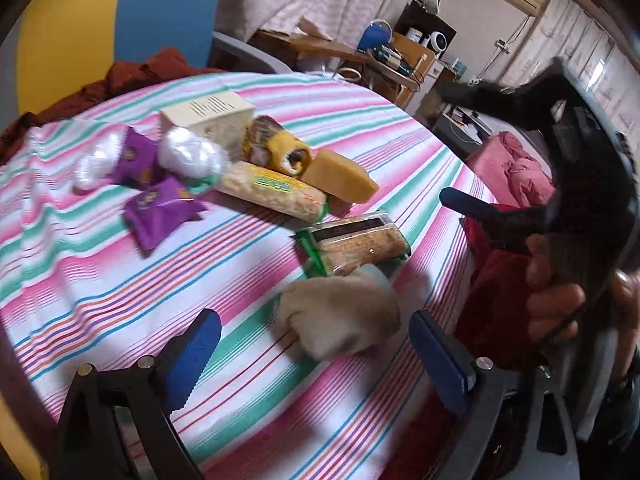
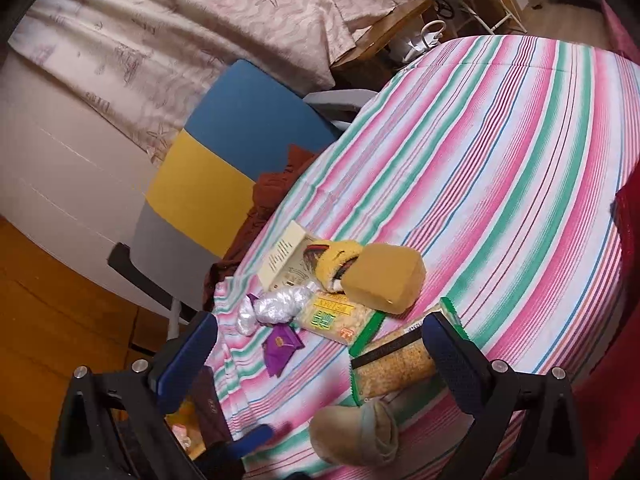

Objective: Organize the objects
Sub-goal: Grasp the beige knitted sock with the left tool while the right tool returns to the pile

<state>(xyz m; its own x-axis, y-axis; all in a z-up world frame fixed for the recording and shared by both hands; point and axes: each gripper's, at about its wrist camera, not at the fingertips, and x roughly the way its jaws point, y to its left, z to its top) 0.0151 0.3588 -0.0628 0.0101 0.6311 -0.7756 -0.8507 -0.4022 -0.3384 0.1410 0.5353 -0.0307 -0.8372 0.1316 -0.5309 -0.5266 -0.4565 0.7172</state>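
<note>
On the striped tablecloth (image 1: 120, 300) lies a beige rolled sock (image 1: 340, 316), between the tips of my open left gripper (image 1: 316, 360) and nearer its right finger. Just beyond it sits a cracker pack with green ends (image 1: 356, 244). Farther back are a second cracker pack (image 1: 272, 192), a yellow block (image 1: 340, 176), a yellow sock roll (image 1: 280, 148), a cream box (image 1: 208, 116), purple packets (image 1: 160, 212) and white wrapped bundles (image 1: 188, 152). My right gripper (image 2: 320, 360) is open above the green-ended cracker pack (image 2: 392, 364) and the beige sock (image 2: 356, 432), holding nothing.
A chair with a blue, yellow and grey back (image 2: 224, 152) stands at the table's far side with a rust-red cloth (image 2: 276, 188) on it. A bed with a patterned sheet (image 2: 160, 20) is behind. A cluttered desk (image 1: 360, 56) and pink bedding (image 1: 516, 168) lie to the right.
</note>
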